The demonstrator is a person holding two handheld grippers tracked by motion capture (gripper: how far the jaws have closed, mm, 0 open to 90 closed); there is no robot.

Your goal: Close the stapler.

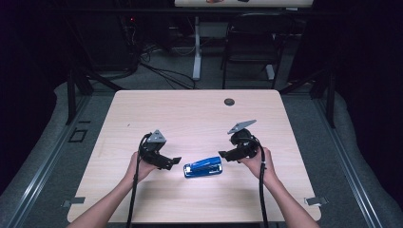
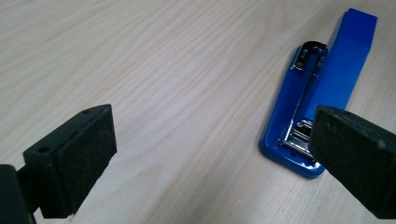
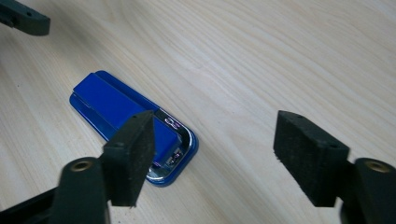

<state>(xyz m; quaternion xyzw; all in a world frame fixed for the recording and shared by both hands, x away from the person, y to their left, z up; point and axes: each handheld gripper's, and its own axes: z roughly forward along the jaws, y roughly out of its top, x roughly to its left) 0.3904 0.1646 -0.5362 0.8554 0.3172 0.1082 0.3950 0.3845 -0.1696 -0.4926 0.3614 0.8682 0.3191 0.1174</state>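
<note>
On table [image 1: 142, 109]: blue stapler [image 1: 203, 167] between left gripper [image 1: 172, 162] and right gripper [image 1: 224, 154], jaws wide, empty; pre-grasp, likely needs closing in.

We're looking along our left claw [image 2: 205, 158], its two black padded jaws spread wide with nothing between them. Beyond lies the pale wood-grain counter [image 2: 154, 70]. A blue stapler [image 2: 327, 79] lies flat there (metal parts showing along its top), its near end just behind the right-hand jaw.
</note>
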